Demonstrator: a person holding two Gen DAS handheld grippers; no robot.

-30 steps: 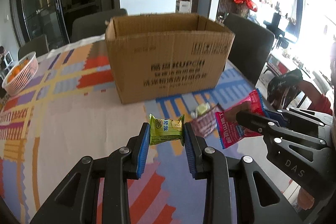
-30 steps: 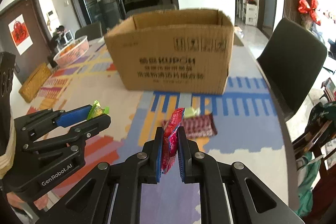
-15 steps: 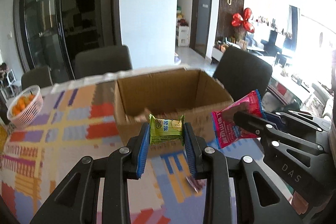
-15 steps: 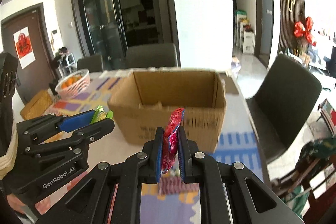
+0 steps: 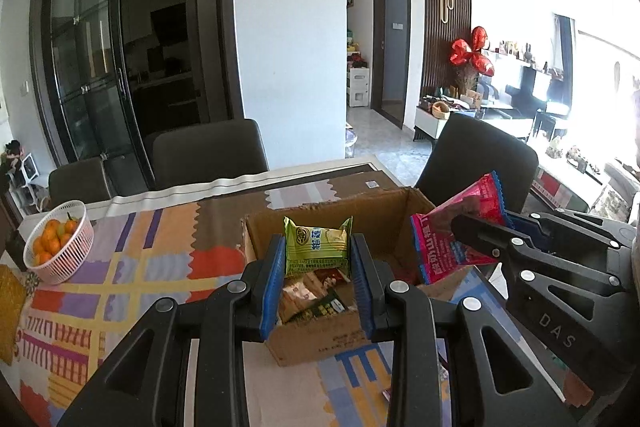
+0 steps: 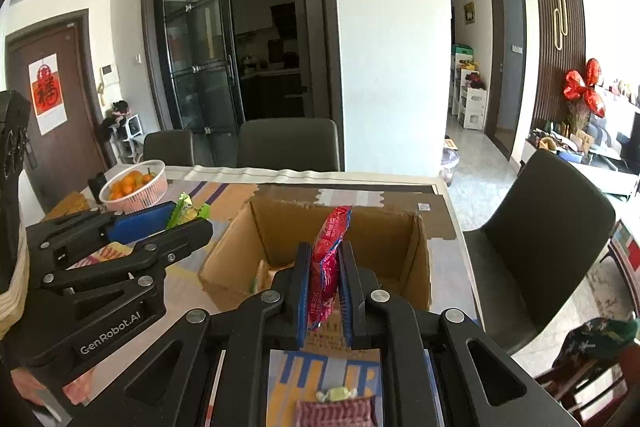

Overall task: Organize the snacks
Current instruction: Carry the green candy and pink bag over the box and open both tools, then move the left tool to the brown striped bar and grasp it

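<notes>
Left wrist view.
- Left gripper: blue-padded jaws pinching a small green foil snack packet by its two side edges, held above the open brown cardboard box.
- Green packet: judged light, puffy and crinkly; foil likely slippery, contents probably crushable. The crimped end seals look the safer places to take hold.
- Cardboard box: flaps open, standing on the colourful patterned table covering. Inside, several mixed wrapped snacks lie loose on the bottom; their number cannot be told.
- Right gripper: enters from the right, clamping a flat pink snack wrapper over the box's right rim.
- White plastic lattice basket: at the table's left edge, well apart from the box; holds small oranges.

Right wrist view.
- Right gripper: jaws pressed nearly together on the pink wrapper, held edge-on and upright, above the box's near wall. Judged thin, limp, light.
- Left gripper: at left, the green packet peeping from its pads.
- Still on the table, nearest the camera: a striped pink-red packet with a small pale wrapped sweet touching its far edge.
</notes>
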